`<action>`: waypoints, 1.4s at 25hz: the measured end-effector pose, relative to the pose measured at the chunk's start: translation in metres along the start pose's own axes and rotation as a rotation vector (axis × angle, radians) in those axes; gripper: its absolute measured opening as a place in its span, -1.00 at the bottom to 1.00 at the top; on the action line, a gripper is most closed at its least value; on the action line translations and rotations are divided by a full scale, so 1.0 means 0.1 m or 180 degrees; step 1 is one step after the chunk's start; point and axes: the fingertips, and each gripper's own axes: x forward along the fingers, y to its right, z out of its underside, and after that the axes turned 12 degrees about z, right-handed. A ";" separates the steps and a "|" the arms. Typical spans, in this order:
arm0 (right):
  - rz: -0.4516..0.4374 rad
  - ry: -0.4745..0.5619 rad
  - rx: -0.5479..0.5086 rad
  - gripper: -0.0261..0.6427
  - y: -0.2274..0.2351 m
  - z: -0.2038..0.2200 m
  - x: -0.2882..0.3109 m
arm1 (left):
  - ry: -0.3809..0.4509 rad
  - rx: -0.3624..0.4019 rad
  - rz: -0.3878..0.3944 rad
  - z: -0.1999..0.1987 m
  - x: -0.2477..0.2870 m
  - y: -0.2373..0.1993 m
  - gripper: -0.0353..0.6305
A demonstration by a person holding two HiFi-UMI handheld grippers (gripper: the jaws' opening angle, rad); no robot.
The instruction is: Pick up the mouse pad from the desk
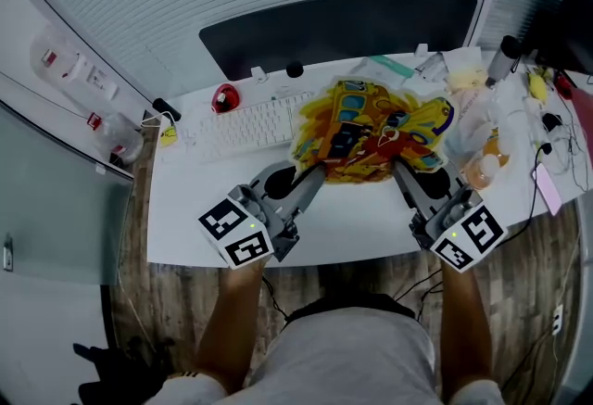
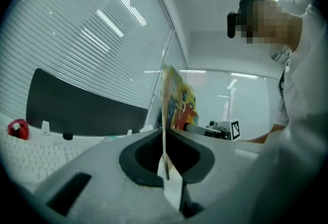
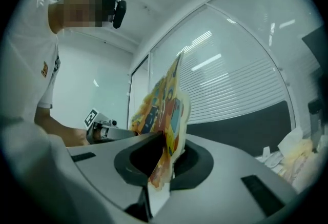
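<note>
**Hazards.** We hold the mouse pad [image 1: 371, 130] by its near edge only, at two points, and the sheet looks thin and limp. We judge three risks:

- Slip. In the right gripper view the pad sits crumpled between the pads, so the bite may be on a fold and not on flat material. A sharp pull could draw the fold out.
- Uneven lift. If one side rises faster than the other, the load passes to a single grip and the pad may peel free there.
- Sweep. The pad is bunched and hangs beyond the jaws, next to the keyboard [image 1: 250, 125] on the left and the cluttered bottles [image 1: 482, 167] on the right. A swing could drag or topple these.

**Grip state.** The left hand-held gripper [image 1: 313, 176] is closed on the pad, which stands edge-on between its pads. The right hand-held gripper [image 1: 401, 173] is also clamped on the pad.

**Pose.** Both forearms reach forward from the body over the near edge of the bench [image 1: 352, 232]. The jaws point away from us, roughly level, and angle slightly inward toward each other.

**Pad position.** The pad lies between the two grippers above mid-bench. We cannot tell whether its far edge is clear of the surface.
</note>
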 end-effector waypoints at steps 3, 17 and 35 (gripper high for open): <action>0.0125 0.0023 -0.0151 -0.82 0.02 -0.09 -0.01 | 0.0087 0.0176 -0.0229 -0.10 0.05 0.01 -0.82; 0.0404 0.0108 -0.0224 -0.85 0.00 -0.18 0.01 | 0.0169 0.0455 -0.0571 -0.22 0.05 0.08 -0.82; 0.0477 0.0028 -0.0246 -0.86 0.01 -0.11 0.04 | 0.0093 0.0402 -0.0526 -0.17 0.06 0.05 -0.82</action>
